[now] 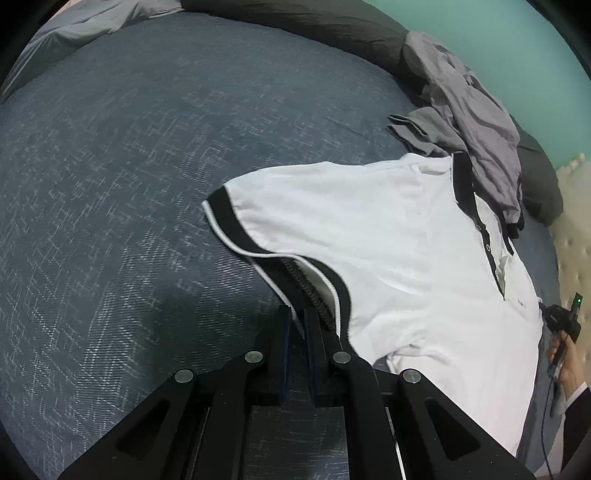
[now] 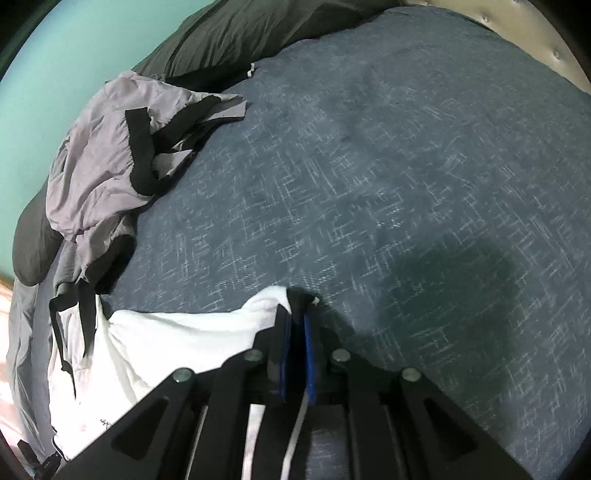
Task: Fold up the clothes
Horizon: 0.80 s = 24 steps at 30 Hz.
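Note:
A white polo shirt (image 1: 388, 236) with black collar, placket and sleeve cuffs lies spread on the blue-grey bedspread (image 1: 129, 166). My left gripper (image 1: 300, 314) is shut on the black-and-white cuff of its left sleeve (image 1: 317, 291), low over the bed. In the right wrist view the shirt (image 2: 166, 339) lies at the lower left. My right gripper (image 2: 295, 317) is shut on the black cuff of the other sleeve (image 2: 301, 295), just above the bedspread (image 2: 406, 166).
A crumpled grey garment with black trim (image 1: 476, 122) (image 2: 96, 155) lies beyond the shirt's collar. A dark duvet (image 1: 314, 22) (image 2: 229, 33) runs along the far edge by a teal wall. A padded beige headboard (image 1: 572, 229) borders the bed.

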Tool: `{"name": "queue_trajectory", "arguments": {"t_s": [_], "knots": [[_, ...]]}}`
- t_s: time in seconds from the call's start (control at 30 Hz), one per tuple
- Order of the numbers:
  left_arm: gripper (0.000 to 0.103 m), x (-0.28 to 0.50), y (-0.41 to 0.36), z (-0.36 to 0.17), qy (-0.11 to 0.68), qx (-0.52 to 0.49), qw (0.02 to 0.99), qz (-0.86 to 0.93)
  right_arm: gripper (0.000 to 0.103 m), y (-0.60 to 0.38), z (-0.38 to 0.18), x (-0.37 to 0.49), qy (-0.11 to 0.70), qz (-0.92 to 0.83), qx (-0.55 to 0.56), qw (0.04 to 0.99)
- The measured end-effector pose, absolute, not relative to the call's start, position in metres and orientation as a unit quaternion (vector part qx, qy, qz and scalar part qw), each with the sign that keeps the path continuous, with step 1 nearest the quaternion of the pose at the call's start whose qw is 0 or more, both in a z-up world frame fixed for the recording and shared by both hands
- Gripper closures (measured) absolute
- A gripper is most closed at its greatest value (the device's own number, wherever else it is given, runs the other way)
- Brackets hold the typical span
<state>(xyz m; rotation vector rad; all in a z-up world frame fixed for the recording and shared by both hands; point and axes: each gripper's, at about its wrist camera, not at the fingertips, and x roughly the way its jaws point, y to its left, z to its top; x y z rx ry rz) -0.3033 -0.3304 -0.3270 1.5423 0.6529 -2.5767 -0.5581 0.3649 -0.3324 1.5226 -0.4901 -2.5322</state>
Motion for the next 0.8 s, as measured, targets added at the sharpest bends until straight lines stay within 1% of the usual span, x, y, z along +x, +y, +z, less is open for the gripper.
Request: {"name": "queue_trajectory", "arguments": {"t_s": [0.07,0.1,0.13,0.23,0.37,0.5,0.67,0.73,0.8], "knots": [[0.096,-0.305,-0.328,-0.324,0.211,0.499,0.031,-0.840,0.088,0.366,-0.330,-0.557,-0.158,-0.847,0.502,0.074],[0.096,-0.306,-0.327,-0.324,0.213,0.498,0.031,-0.840,0.079,0.366,-0.326,-0.555,-0.153,-0.853,0.494,0.074],[0.096,-0.306,-0.327,-0.323,0.215,0.498,0.031,-0.840,0.071,0.367,-0.321,-0.552,-0.148,-0.858,0.486,0.075],[0.095,-0.307,-0.326,-0.321,0.214,0.496,0.031,-0.841,0.062,0.370,-0.306,-0.549,-0.141,-0.874,0.460,0.068],[0.095,-0.307,-0.326,-0.320,0.217,0.493,0.030,-0.842,0.061,0.358,-0.285,-0.543,-0.104,-0.891,0.437,0.059],[0.095,-0.306,-0.327,-0.318,0.225,0.488,0.029,-0.843,0.061,0.361,-0.293,-0.549,-0.136,-0.874,0.465,0.046],[0.095,-0.303,-0.329,-0.317,0.229,0.484,0.026,-0.844,0.061,0.379,-0.315,-0.554,-0.206,-0.846,0.489,0.045],[0.095,-0.302,-0.330,-0.316,0.229,0.482,0.024,-0.846,0.061,0.381,-0.309,-0.549,-0.199,-0.860,0.469,0.041],[0.095,-0.302,-0.329,-0.316,0.226,0.479,0.023,-0.848,0.060,0.372,-0.301,-0.546,-0.178,-0.869,0.457,0.063]]}}
